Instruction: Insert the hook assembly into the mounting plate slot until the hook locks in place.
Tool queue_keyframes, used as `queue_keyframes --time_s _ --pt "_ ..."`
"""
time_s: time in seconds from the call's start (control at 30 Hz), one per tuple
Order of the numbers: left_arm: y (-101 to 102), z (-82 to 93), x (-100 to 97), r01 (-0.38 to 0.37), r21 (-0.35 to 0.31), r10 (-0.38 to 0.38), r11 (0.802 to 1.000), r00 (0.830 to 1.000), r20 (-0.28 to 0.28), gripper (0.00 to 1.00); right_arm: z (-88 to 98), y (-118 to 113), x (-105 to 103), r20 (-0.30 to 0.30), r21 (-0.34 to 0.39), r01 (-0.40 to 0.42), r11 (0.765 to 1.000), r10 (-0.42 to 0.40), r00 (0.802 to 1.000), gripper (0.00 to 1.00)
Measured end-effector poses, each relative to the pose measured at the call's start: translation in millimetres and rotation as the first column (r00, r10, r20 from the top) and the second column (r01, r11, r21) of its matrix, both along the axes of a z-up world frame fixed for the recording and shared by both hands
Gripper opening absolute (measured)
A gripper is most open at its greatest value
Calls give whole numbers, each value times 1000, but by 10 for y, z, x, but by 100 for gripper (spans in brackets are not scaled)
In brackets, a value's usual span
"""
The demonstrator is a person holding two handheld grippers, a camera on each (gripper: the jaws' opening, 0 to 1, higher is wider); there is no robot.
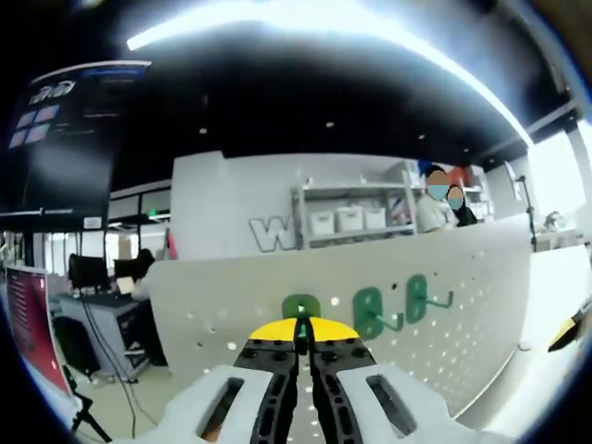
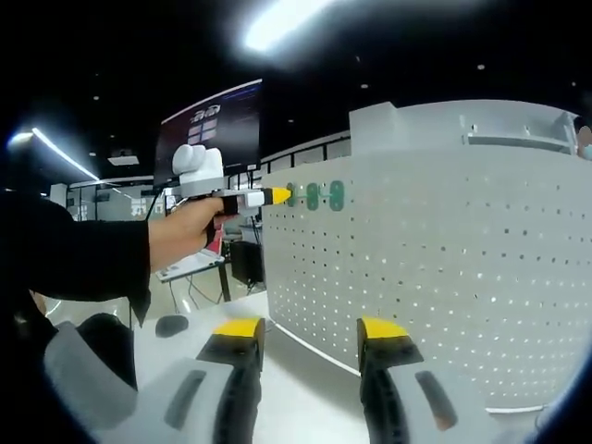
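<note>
— Three green hooks on the board, am I counting right?

— You are. In my left gripper view, two of them [image 1: 368, 313] [image 1: 419, 298] hang on the white perforated mounting plate [image 1: 462, 314], each with its arm sticking out to the right. The third green hook [image 1: 301, 307] sits right at the tip of my left gripper [image 1: 302, 335], and its lower part is hidden behind the yellow tips.

— So the left claw is clamped on it?

— My left jaws are drawn together with the third hook pinched between their tips, pressed up against the plate. Whether it has seated in a slot, I cannot tell; my own jaws cover that spot.

— And from the other side?

— In my right gripper view I see my hand [image 2: 190, 231] holding the left gripper [image 2: 275, 195] up at the plate's [image 2: 444, 268] upper left edge, yellow tip touching the first of the three green hooks [image 2: 292, 194]; the other two [image 2: 313, 195] [image 2: 336, 194] sit in a row just beside it. My dark sleeve [image 2: 74, 254] runs off to the left.

— What about the right claw?

— My right gripper [image 2: 310, 331] has its jaws wide apart with nothing between them, low down near the plate's base, over a white tabletop [image 2: 305, 388]. A dark screen [image 2: 217, 125] stands behind the plate, and shelving with white bins [image 1: 347, 217] shows beyond it in my left gripper view.
</note>
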State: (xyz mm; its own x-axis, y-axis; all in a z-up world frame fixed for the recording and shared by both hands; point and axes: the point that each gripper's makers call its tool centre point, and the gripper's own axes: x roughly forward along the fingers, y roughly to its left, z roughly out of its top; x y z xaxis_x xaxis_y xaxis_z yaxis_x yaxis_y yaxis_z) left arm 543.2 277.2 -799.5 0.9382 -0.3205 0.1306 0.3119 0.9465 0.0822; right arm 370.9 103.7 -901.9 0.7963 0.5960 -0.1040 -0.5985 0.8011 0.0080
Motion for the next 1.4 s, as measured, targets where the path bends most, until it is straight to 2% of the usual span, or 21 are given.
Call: queue_keyframes --time_s 0.37,0.43,0.63,0.77,0.9,1.0,1.27,1.3,1.33,1.4 --pt "2 -12 14 -5 10 5 1000 1000 5 3 -45 11 7 -12 -5 -3 1000 3 1000 37" --pt "-4 -13 13 -14 28 14 1000 1000 10 3 -51 15 9 -13 -7 -5 1000 4 1000 37" --pt "-28 -13 14 -54 116 51 992 998 29 3 -59 10 13 -16 -8 -5 1000 5 1000 37" --pt "-39 -11 11 -95 207 88 974 995 44 3 -63 -1 13 -19 -6 -3 1000 3 1000 37" --pt "-54 -20 11 -110 248 101 963 994 45 3 -67 -4 13 -20 -6 -3 1000 3 1000 37" --pt "-61 -22 11 -124 306 113 944 992 56 4 -69 -4 11 -20 -7 -4 1000 4 1000 37" --pt "-46 -26 14 -119 280 109 953 993 49 4 -56 -8 12 -17 -7 -4 1000 3 1000 37" --pt "-47 -27 13 -108 235 101 966 994 41 4 -55 -9 12 -17 -7 -4 1000 3 1000 37" --pt "-48 -22 13 -76 145 74 987 997 23 4 -53 -9 11 -16 -7 -4 1000 3 1000 37" --pt "-31 -23 12 -39 19 39 999 999 -9 5 -49 -13 12 -15 -7 -2 1000 2 1000 37"
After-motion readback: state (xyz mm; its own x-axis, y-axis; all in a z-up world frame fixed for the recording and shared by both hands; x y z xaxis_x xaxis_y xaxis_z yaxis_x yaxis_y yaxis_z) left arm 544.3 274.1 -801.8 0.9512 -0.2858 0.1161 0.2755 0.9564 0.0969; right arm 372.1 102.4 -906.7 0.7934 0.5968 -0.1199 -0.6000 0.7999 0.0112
